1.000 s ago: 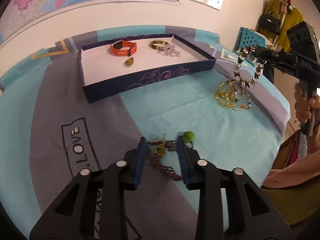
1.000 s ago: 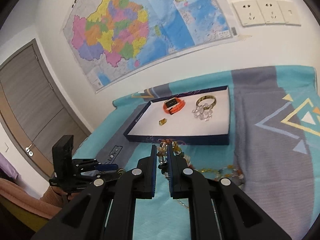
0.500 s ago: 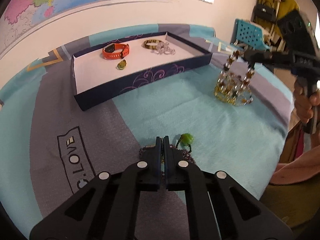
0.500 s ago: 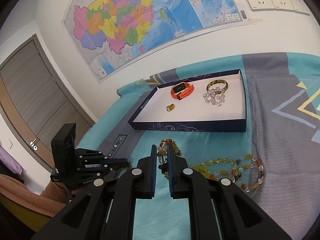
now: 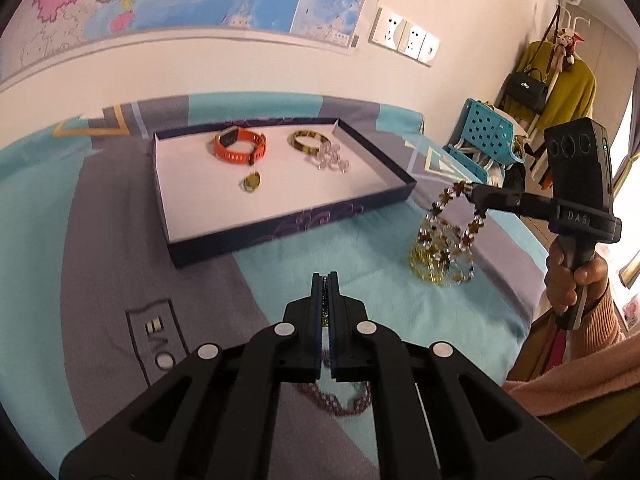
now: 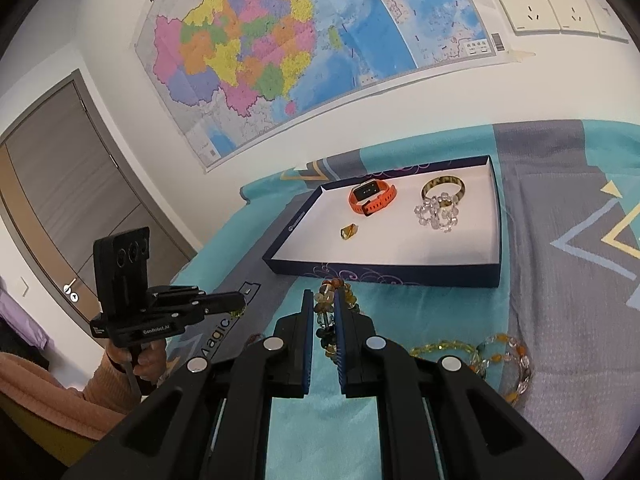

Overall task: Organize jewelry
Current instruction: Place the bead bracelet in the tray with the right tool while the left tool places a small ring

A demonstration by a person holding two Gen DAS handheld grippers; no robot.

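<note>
A dark blue tray (image 5: 280, 228) (image 6: 384, 270) with a white floor holds an orange watch (image 5: 240, 146), a gold bangle (image 5: 306, 140), a clear bead bracelet (image 5: 332, 158) and a small amber pendant (image 5: 250, 182). My left gripper (image 5: 326, 280) is shut on a thin gold chain piece; a maroon bead necklace (image 5: 340, 400) trails below it. My right gripper (image 6: 324, 300) is shut on a multicoloured bead bracelet (image 6: 330, 300) and holds it above the cloth, right of the tray (image 5: 456, 208).
More amber and yellow bead bracelets (image 6: 480, 354) (image 5: 440, 260) lie on the teal and grey cloth (image 5: 120, 240). A blue plastic basket (image 5: 486, 136) and a coat rack stand beyond the table's right edge. A map hangs on the wall.
My left gripper closed on the gold chain piece and lifted it off the cloth; the green bead is hidden now. My right gripper keeps the bead bracelet raised and has shifted slightly.
</note>
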